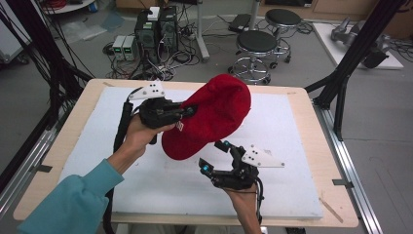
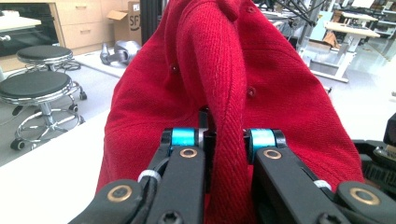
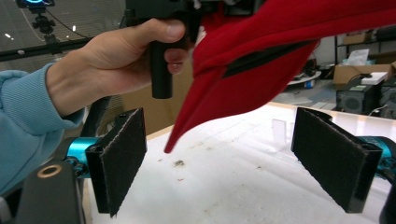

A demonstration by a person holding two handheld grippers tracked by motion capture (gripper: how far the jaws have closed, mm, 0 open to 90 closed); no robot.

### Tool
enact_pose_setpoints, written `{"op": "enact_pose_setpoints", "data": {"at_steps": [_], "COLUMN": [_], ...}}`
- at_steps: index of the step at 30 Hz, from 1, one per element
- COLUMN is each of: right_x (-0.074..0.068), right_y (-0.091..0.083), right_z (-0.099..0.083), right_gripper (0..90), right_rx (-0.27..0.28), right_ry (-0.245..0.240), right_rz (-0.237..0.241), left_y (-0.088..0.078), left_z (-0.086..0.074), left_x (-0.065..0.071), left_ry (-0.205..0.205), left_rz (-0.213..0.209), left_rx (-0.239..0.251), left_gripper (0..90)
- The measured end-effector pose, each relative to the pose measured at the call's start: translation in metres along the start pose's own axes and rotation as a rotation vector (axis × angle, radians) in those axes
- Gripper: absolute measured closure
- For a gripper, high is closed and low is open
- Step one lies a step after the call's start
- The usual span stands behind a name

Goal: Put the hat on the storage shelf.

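A red cap (image 1: 214,114) hangs in the air above the white board (image 1: 292,146), its brim pointing down toward the near side. My left gripper (image 1: 191,110) is shut on a fold of the cap's crown (image 2: 224,140), the fabric pinched between its jaws. My right gripper (image 1: 214,156) sits just below and in front of the brim, jaws wide open, nothing between them. In the right gripper view the brim tip (image 3: 173,142) hangs a little beyond the open pads (image 3: 121,158), and the hand holding the left gripper (image 3: 116,65) is above.
The white board lies on a wooden table (image 1: 316,141). Behind the table stand stools (image 1: 255,48), computer towers (image 1: 156,29) and cables on the floor. Black frame posts (image 1: 350,53) rise at the table's right and left.
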State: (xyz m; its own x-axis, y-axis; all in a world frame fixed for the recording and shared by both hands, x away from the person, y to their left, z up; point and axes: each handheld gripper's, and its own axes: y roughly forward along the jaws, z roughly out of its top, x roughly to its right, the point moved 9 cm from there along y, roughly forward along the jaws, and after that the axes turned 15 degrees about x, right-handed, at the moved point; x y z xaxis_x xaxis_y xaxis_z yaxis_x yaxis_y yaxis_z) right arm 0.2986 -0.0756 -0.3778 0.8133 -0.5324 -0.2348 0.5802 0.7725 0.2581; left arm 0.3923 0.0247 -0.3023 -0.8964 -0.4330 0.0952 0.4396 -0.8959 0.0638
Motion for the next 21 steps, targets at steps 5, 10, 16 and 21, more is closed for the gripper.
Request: {"op": "enact_pose_setpoints", "data": {"at_steps": [5,10,16,21], "right_x": [-0.003,-0.002,0.003,0.003], "right_y": [0.004,0.005,0.005,0.006], "right_z": [-0.003,-0.005,-0.004,-0.005], "right_gripper": [22.7,33.9,47.8,60.3], "right_rx": [-0.012,-0.028,-0.031,-0.040], "right_ry": [0.000,0.028,0.069,0.080], "right_rz": [0.008,0.001,-0.023,-0.018], "left_y": [0.007,0.011,0.013,0.015], "left_z": [-0.003,-0.007,-0.012,-0.010], "left_x": [0.007,0.011,0.013,0.014], "left_ry": [0.013,0.013,0.021,0.021], "left_rz": [-0.011,-0.007,-0.010,-0.008], "left_rx": [-0.010,0.003,-0.005,0.011], "left_gripper": [87.7,87.7,87.6,87.6]}}
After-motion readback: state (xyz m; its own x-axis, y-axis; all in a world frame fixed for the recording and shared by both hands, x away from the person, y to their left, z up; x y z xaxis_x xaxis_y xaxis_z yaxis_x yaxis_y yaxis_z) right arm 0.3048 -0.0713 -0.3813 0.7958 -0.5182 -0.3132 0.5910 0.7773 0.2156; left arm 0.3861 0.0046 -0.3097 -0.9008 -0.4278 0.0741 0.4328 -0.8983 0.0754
